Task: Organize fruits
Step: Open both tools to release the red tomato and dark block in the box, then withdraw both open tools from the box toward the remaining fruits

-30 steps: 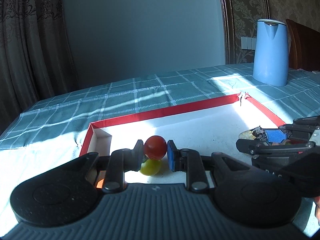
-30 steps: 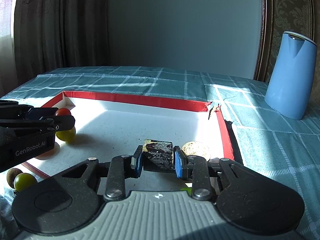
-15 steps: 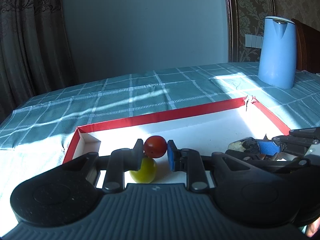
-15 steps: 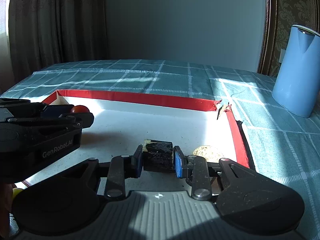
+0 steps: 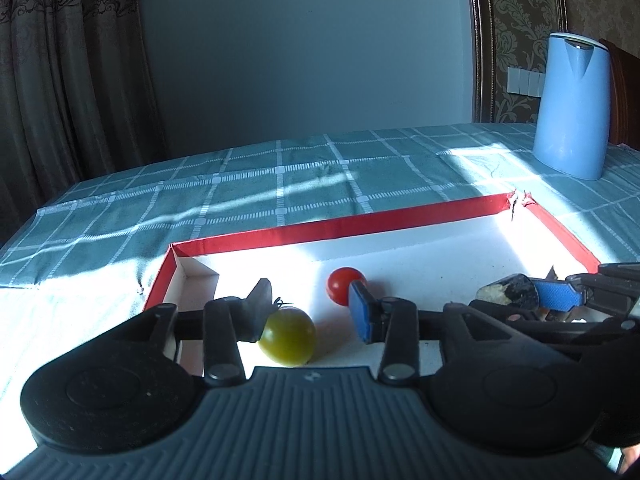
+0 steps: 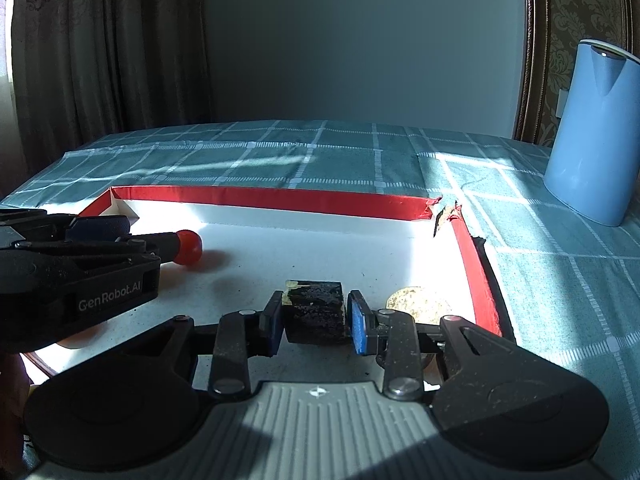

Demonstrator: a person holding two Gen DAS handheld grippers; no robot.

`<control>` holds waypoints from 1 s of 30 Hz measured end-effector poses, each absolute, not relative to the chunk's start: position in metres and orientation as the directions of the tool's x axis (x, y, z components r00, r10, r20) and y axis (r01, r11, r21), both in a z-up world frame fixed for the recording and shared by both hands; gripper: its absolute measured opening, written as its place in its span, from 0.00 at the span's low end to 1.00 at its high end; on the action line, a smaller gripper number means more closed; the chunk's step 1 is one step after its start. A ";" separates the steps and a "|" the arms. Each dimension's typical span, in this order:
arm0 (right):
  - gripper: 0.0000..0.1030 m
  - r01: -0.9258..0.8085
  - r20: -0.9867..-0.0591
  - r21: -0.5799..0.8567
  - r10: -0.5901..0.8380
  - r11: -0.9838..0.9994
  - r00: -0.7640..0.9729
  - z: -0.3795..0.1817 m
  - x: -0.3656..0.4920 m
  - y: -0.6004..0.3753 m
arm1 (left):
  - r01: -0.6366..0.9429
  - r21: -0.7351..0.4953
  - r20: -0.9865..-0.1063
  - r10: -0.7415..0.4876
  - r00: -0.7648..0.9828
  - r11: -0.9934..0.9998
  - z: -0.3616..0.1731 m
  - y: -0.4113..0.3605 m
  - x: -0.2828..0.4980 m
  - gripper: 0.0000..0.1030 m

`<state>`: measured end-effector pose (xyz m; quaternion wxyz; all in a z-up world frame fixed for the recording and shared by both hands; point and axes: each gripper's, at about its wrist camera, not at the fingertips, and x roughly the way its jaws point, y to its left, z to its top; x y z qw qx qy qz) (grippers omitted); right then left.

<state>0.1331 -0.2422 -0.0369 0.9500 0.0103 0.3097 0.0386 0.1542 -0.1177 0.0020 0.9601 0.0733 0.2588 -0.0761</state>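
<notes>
My left gripper (image 5: 310,306) hangs low over the left end of a white box with a red rim (image 5: 360,228), its jaws opening. A red cherry tomato (image 5: 340,286) lies on the box floor just beyond the blue right pad (image 5: 362,316), free of the grip. A yellow-green tomato (image 5: 288,336) sits below, between the fingers, not pinched. My right gripper (image 6: 316,320) is over the right end of the box (image 6: 280,200), jaws opening around a dark block (image 6: 316,306) that rests on the floor with a thin gap at the right pad (image 6: 358,328).
A blue jug (image 5: 572,104) (image 6: 600,132) stands on the checked teal tablecloth (image 6: 280,152) beyond the box's torn far right corner. A round tan slice (image 6: 416,302) lies in the box by my right fingers. The left gripper body (image 6: 80,264) fills the box's left side.
The left jaws have spread and let go of the red tomato, which now rests on the box floor. The right jaws have widened slightly off the dark block.
</notes>
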 end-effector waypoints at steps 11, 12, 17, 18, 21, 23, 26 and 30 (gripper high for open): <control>0.63 -0.052 -0.571 0.083 0.090 0.995 0.816 -0.037 0.126 -0.246 | 0.177 0.096 -0.490 -0.108 0.865 0.979 0.003 -0.113 0.148 0.57; 0.63 -0.050 -0.569 0.082 0.088 0.995 0.818 -0.037 0.126 -0.246 | 0.175 0.094 -0.489 -0.108 0.866 0.980 0.003 -0.112 0.148 0.58; 0.65 -0.045 -0.561 0.093 0.089 0.995 0.823 -0.036 0.124 -0.248 | 0.174 0.096 -0.483 -0.107 0.869 0.980 0.003 -0.112 0.146 0.59; 0.65 -0.044 -0.559 0.094 0.089 0.995 0.824 -0.035 0.123 -0.248 | 0.174 0.097 -0.481 -0.107 0.870 0.980 0.003 -0.112 0.146 0.59; 0.66 -0.041 -0.554 0.098 0.088 0.994 0.828 -0.035 0.121 -0.249 | 0.168 0.108 -0.472 -0.098 0.876 0.980 0.004 -0.112 0.143 0.60; 0.66 -0.039 -0.552 0.100 0.088 0.994 0.829 -0.035 0.120 -0.249 | 0.161 0.108 -0.464 -0.094 0.881 0.981 0.004 -0.110 0.141 0.65; 0.66 -0.038 -0.549 0.103 0.089 0.994 0.831 -0.035 0.118 -0.250 | 0.148 0.097 -0.448 -0.090 0.890 0.984 0.007 -0.106 0.137 0.69; 0.66 -0.033 -0.543 0.107 0.086 0.994 0.836 -0.034 0.115 -0.251 | 0.132 0.091 -0.441 -0.079 0.894 0.987 0.007 -0.101 0.132 0.71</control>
